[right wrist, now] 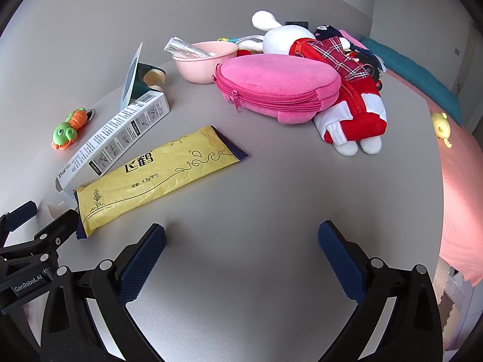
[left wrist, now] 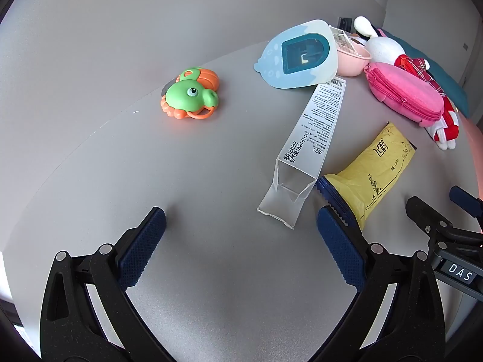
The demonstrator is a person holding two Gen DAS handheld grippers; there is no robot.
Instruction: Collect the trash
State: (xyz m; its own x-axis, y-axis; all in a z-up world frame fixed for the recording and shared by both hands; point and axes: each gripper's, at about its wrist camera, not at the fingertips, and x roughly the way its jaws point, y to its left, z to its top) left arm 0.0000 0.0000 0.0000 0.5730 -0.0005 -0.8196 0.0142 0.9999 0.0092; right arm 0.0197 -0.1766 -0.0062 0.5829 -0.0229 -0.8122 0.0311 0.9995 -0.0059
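A yellow snack wrapper (right wrist: 154, 169) lies flat on the grey table (right wrist: 271, 211); it also shows in the left wrist view (left wrist: 377, 169). A long clear printed package (left wrist: 308, 138) lies beside it, also in the right wrist view (right wrist: 114, 135). A blue blister card (left wrist: 299, 54) stands behind. My left gripper (left wrist: 241, 235) is open and empty, its right finger close to the wrapper's near end. My right gripper (right wrist: 241, 253) is open and empty, to the right of the wrapper. Each gripper shows in the other's view, the left gripper at the left edge (right wrist: 33, 226) and the right gripper at the right edge (left wrist: 437, 211).
A green and orange toy (left wrist: 190, 96) sits at the far left. A pink bowl (right wrist: 208, 60) holding a wrapper, a pink zip pouch (right wrist: 277, 87) and a white plush rabbit in red (right wrist: 347, 102) lie at the back right. A pink bed (right wrist: 459, 181) borders the table's right edge.
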